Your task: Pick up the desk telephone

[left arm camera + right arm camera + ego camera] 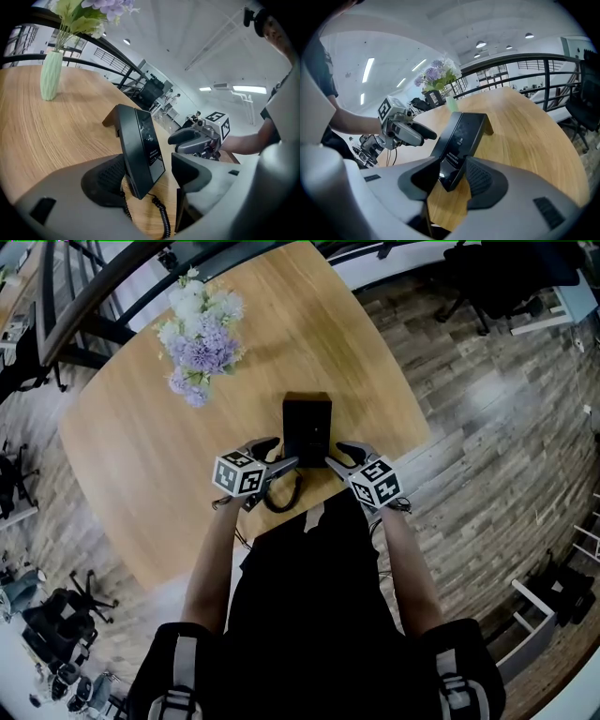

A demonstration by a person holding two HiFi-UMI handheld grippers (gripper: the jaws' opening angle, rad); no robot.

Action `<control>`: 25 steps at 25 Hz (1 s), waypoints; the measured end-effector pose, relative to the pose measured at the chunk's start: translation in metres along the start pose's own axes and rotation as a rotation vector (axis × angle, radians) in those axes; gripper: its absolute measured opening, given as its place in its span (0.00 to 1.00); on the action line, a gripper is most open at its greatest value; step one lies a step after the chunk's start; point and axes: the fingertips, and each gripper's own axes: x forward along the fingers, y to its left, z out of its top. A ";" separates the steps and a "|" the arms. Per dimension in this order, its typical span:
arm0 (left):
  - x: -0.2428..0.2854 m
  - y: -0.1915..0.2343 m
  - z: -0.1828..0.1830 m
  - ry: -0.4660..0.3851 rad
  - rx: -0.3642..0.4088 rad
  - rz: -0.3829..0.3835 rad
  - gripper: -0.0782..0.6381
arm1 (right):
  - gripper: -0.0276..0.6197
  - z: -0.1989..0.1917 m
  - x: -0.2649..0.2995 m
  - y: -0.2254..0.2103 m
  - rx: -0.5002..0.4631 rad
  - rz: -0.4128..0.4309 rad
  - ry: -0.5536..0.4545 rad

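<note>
Find the desk telephone (307, 423) on the wooden table (141, 446), close to the edge nearest the person: a black slab, tilted back on a rear prop, glossy face up. Note the coiled cord (284, 495) looping from its near end across the tabletop toward that edge. Read the left gripper (278, 454) as wide open, jaws spread at the telephone's left near corner, with the lower corner of the body standing in the gap (in the left gripper view it sits just in front of the left-hand pad; contact not determinable). Read the right gripper (339, 455) as likewise open, jaws apart at the right near corner, with the telephone's bottom corner between the pads and no pad visibly pressing on it. Observe both grippers angled downward and inward, facing each other across the telephone's near end, marker cubes (239, 474) behind the jaws, each gripper carried on a bare forearm (208, 568). Farther out, find a pale green vase (50, 75) holding lilac and white flowers (199, 343) at the far side of the table, well apart from the telephone. Beyond the table, note a dark railing (520, 58), plank flooring (487, 427) and office chairs (56, 624) at the left of the head view.
</note>
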 end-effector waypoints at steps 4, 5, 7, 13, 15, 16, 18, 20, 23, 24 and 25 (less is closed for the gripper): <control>0.011 0.011 -0.004 0.030 -0.020 0.006 0.53 | 0.30 0.000 0.010 -0.006 0.018 0.014 0.007; 0.015 0.014 -0.006 0.043 -0.021 0.010 0.53 | 0.30 -0.001 0.013 -0.008 0.026 0.017 0.009; 0.020 0.020 -0.010 0.067 -0.013 0.021 0.53 | 0.31 -0.002 0.020 -0.012 0.050 0.029 0.013; 0.030 0.023 -0.008 0.073 -0.024 0.006 0.54 | 0.32 -0.003 0.031 -0.018 0.092 0.060 0.012; 0.033 0.022 -0.004 0.070 -0.025 -0.004 0.54 | 0.32 -0.004 0.033 -0.019 0.096 0.071 0.016; 0.035 0.022 -0.004 0.072 -0.024 -0.009 0.54 | 0.32 -0.004 0.034 -0.019 0.100 0.076 0.019; 0.039 0.022 -0.004 0.081 -0.022 -0.018 0.54 | 0.32 -0.005 0.037 -0.020 0.108 0.080 0.024; 0.044 0.022 -0.005 0.089 -0.022 -0.023 0.54 | 0.32 -0.004 0.038 -0.021 0.117 0.084 0.022; 0.050 0.021 -0.005 0.092 -0.027 -0.027 0.54 | 0.32 -0.004 0.039 -0.021 0.123 0.089 0.022; 0.051 0.022 -0.005 0.093 -0.028 -0.028 0.54 | 0.32 -0.005 0.040 -0.021 0.124 0.090 0.024; 0.052 0.022 -0.005 0.093 -0.030 -0.029 0.54 | 0.32 -0.005 0.040 -0.021 0.126 0.092 0.025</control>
